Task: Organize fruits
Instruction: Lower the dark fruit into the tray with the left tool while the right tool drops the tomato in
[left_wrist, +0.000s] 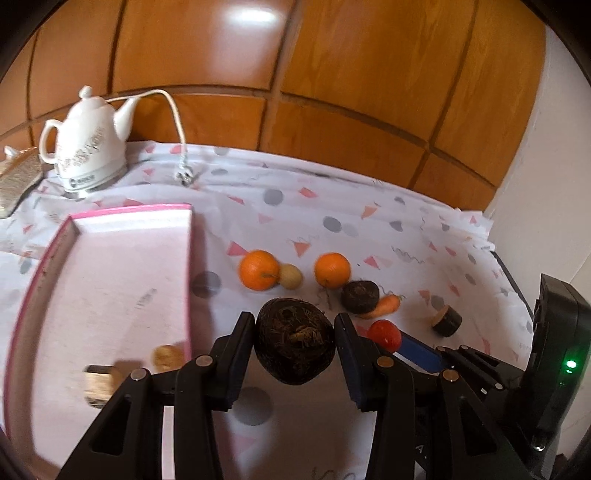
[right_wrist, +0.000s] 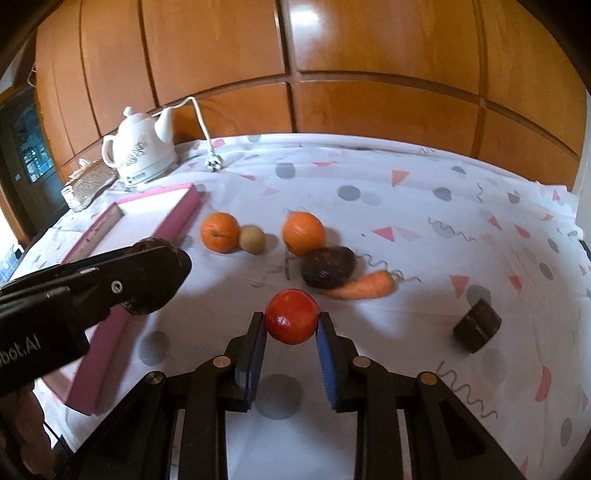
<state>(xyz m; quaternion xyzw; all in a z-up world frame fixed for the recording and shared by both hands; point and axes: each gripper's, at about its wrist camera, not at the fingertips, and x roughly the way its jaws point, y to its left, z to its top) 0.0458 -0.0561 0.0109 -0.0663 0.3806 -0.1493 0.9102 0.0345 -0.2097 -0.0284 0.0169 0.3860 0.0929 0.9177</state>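
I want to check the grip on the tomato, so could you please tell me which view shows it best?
The right wrist view: the tomato sits centred, clamped in the right claw. The left wrist view shows only part of it, behind the left claw's finger.

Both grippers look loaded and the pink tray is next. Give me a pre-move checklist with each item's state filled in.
1. Left gripper shut on the dark rough fruit: ok, pinched on both sides.
2. Right gripper shut on the red fruit: ok.
3. Both loads clear of the tablecloth: ok, shadows lie beneath them.
4. Pink tray has free room: ok, only two small pieces sit near its front.
5. The two grippers apart from each other: ok, side by side without touching.
6. Firmness of either grip: cannot tell.
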